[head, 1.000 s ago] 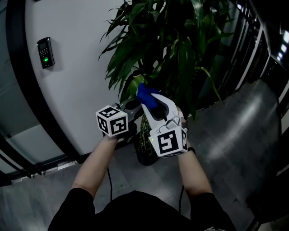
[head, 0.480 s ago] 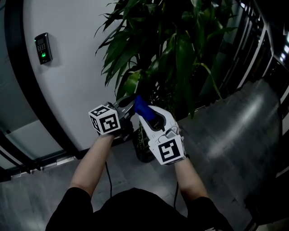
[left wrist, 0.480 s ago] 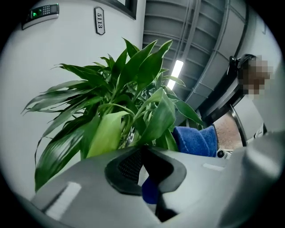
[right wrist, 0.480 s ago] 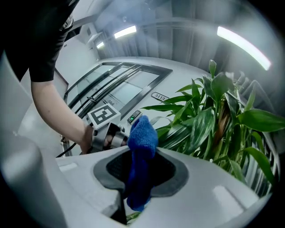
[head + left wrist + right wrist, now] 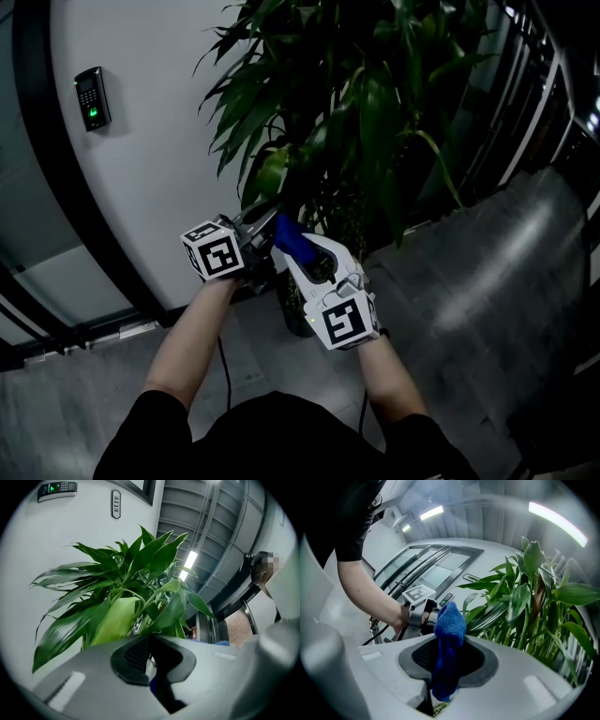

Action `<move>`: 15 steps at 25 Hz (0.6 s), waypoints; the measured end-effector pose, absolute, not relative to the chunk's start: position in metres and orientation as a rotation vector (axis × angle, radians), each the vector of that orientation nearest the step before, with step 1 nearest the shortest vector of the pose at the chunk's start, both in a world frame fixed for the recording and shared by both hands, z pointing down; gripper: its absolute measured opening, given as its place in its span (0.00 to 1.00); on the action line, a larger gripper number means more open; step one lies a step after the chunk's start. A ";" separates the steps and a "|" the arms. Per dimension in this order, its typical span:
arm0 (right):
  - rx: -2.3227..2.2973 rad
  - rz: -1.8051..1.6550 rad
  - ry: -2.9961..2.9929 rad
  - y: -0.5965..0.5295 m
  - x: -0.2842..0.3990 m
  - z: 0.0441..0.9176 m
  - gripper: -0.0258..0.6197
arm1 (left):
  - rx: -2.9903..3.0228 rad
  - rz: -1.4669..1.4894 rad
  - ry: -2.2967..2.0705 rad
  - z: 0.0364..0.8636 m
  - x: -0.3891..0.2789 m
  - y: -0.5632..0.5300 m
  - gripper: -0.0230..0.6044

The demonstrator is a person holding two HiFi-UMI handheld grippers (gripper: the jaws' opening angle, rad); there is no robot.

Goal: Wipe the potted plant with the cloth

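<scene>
The potted plant [image 5: 356, 112] with long dark green leaves stands against the white wall, its pot [image 5: 292, 307] half hidden behind my hands. A pale green leaf [image 5: 271, 172] [image 5: 115, 618] hangs at its near left side. My left gripper [image 5: 266, 214] [image 5: 149, 639] is just under that leaf with its jaws together; whether they pinch the leaf is hidden. My right gripper [image 5: 286, 234] [image 5: 447, 641] is shut on the blue cloth [image 5: 290, 240] [image 5: 449, 620], which sticks up between the jaws, below the foliage and beside the left gripper's tips.
A keypad reader [image 5: 91, 98] [image 5: 58, 488] is fixed to the white wall left of the plant. Black-framed glass panels [image 5: 539, 112] run along the right. The polished grey floor [image 5: 487, 281] spreads to the right of the pot. A cable [image 5: 225, 375] hangs under my left arm.
Both grippers have dropped down and back from the foliage. The blue cloth, up against the pale leaf a second ago, now sits below it.
</scene>
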State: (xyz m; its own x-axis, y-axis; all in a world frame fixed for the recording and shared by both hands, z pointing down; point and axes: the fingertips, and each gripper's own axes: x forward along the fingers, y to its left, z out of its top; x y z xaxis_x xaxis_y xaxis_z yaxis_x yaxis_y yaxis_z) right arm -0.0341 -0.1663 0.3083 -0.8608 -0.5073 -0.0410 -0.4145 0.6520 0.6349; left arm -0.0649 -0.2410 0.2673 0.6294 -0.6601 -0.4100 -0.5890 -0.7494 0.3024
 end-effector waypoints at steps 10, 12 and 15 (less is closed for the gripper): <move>0.698 -0.952 -2.711 -0.160 -0.034 0.338 0.21 | 2.673 -0.795 -1.047 0.268 -0.064 -0.237 0.05; 0.687 -0.946 -2.693 -0.157 -0.033 0.344 0.21 | 2.669 -0.799 -1.053 0.271 -0.064 -0.235 0.05; 0.675 -0.926 -2.679 -0.154 -0.030 0.354 0.21 | 2.649 -0.790 -1.072 0.276 -0.064 -0.232 0.05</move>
State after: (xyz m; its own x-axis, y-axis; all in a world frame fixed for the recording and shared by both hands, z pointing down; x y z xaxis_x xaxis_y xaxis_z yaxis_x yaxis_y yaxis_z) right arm -0.0304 -0.1541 0.3543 -0.8681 -0.4925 0.0623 -0.3490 0.6947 0.6289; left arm -0.0644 -0.2320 0.2763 0.6000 -0.6877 -0.4087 -0.5941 -0.7252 0.3481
